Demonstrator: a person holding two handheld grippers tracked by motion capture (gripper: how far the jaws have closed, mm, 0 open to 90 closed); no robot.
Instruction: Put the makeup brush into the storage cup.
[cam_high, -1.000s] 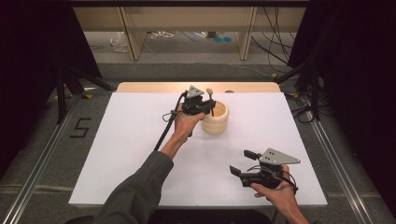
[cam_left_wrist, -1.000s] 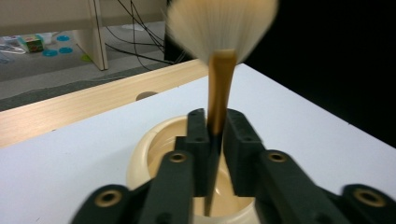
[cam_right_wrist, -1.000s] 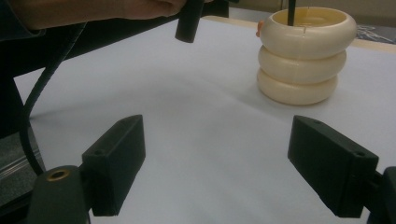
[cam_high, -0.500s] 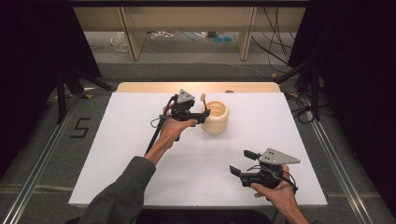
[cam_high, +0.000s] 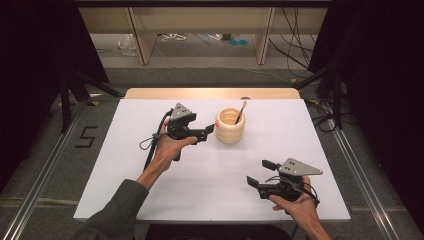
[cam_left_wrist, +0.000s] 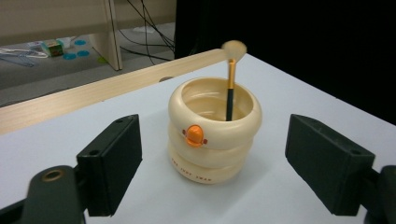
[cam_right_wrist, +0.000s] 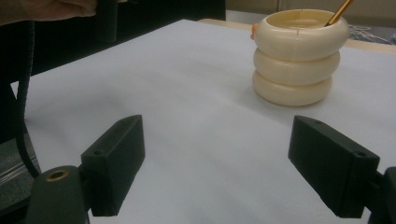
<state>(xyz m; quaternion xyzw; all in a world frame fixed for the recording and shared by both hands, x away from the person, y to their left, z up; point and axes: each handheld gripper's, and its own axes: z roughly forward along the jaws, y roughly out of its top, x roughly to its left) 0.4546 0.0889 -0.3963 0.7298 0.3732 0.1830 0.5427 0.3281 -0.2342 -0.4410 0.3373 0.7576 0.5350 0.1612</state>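
We work at a white table (cam_high: 210, 190) with a wooden strip (cam_high: 210, 93) along its far edge. Behind it, on the floor, stand shelf legs among loose cables.

Our left arm, in a grey-green sleeve (cam_high: 115, 210), reaches forward from the near edge. Its hand carries the left gripper (cam_high: 209, 131), which sits just to the left of the pot (cam_high: 230, 126) and points at it. Its jaws have just been opening and now stand wide apart with nothing between them; in the left gripper view the pot shows in the gap between the jaws, but farther off and untouched.

The right gripper (cam_high: 259, 173) rests near the front right corner, well apart from the pot. Its jaws also stand spread, with bare table between them.

The pot is cream, built of three stacked rings, and stands upright a little behind the table's middle. An orange knob (cam_left_wrist: 194, 135) sits on its side.

A brush (cam_left_wrist: 229, 88) stands in the pot, leaning on the rim, with a dark handle, gold collar and pale tip above the rim.
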